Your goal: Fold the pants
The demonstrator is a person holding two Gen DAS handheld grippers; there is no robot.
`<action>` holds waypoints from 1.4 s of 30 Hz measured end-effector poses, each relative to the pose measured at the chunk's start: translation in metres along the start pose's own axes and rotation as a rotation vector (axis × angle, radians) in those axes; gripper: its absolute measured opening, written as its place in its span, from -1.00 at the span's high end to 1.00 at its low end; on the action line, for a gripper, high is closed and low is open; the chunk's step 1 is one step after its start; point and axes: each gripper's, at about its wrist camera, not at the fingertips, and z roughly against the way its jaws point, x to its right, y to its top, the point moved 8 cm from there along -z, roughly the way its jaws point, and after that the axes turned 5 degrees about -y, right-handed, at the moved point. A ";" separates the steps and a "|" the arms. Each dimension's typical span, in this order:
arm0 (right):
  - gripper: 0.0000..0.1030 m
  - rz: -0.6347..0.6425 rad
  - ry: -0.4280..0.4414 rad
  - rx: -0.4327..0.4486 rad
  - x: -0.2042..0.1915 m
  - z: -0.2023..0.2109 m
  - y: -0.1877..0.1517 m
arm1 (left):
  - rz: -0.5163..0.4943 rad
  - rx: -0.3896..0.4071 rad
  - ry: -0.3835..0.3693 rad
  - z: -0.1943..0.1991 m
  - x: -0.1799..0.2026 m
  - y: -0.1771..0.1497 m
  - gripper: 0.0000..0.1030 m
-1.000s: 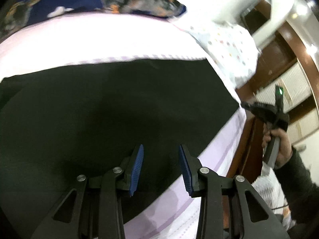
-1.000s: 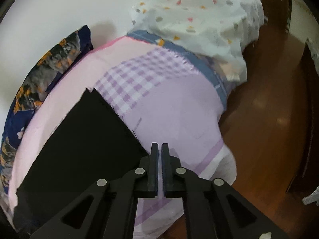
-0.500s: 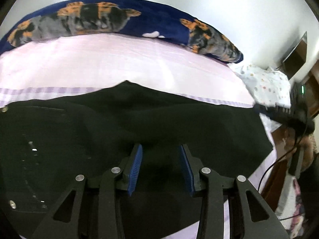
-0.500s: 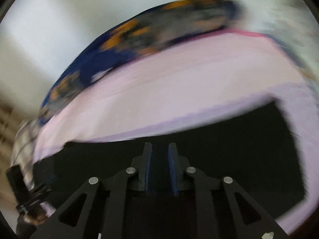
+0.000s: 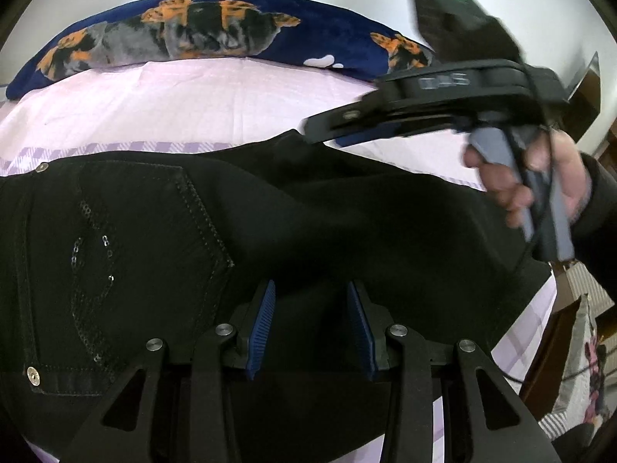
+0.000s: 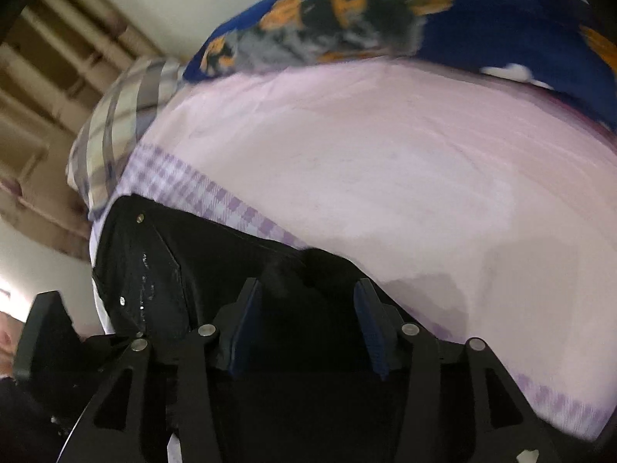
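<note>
The black pants [image 5: 308, 231] lie spread on the bed [image 5: 193, 104], on its pink sheet with a checked lilac band. Their long axis runs side to side across the left wrist view: the waist end, with a stitched back pocket [image 5: 127, 239] and metal rivets, points to the left, and the leg end stretches off to the right toward the bed's edge. The cloth lies mostly flat, with a raised ridge near the far edge. In the right wrist view the pants [image 6: 216, 270] show the pocket end at the left, below the checked band.

Beyond the pants, along the far side of the bed, sits a dark blue pillow [image 5: 200, 34] printed with orange and grey dogs. A plaid pillow [image 6: 119, 115] lies beside the blue one's left end in the right wrist view.

The left claw [image 5: 310, 324] stands open over the near part of the pants, its blue pads well apart with black cloth showing between them; whether it touches the cloth cannot be told. The right claw [image 6: 306, 320] is also open, spread above the far edge of the pants near the ridge. In the left wrist view it [image 5: 327, 131] comes in from the right, blurred, held by a hand [image 5: 540, 181] in a dark sleeve.
</note>
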 end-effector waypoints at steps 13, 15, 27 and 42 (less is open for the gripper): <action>0.89 0.059 -0.097 0.043 -0.006 -0.030 0.024 | -0.049 0.040 -0.008 0.006 0.004 -0.014 0.17; 0.84 0.022 -0.094 0.057 -0.001 -0.030 0.026 | -0.079 0.031 0.009 0.006 0.006 -0.016 0.17; 0.43 -0.175 -0.222 0.315 0.055 0.093 -0.022 | -0.163 0.101 -0.044 0.020 0.038 0.048 0.15; 0.47 -0.428 -0.393 0.296 0.154 0.106 -0.148 | -0.062 0.002 -0.060 -0.078 0.016 0.077 0.15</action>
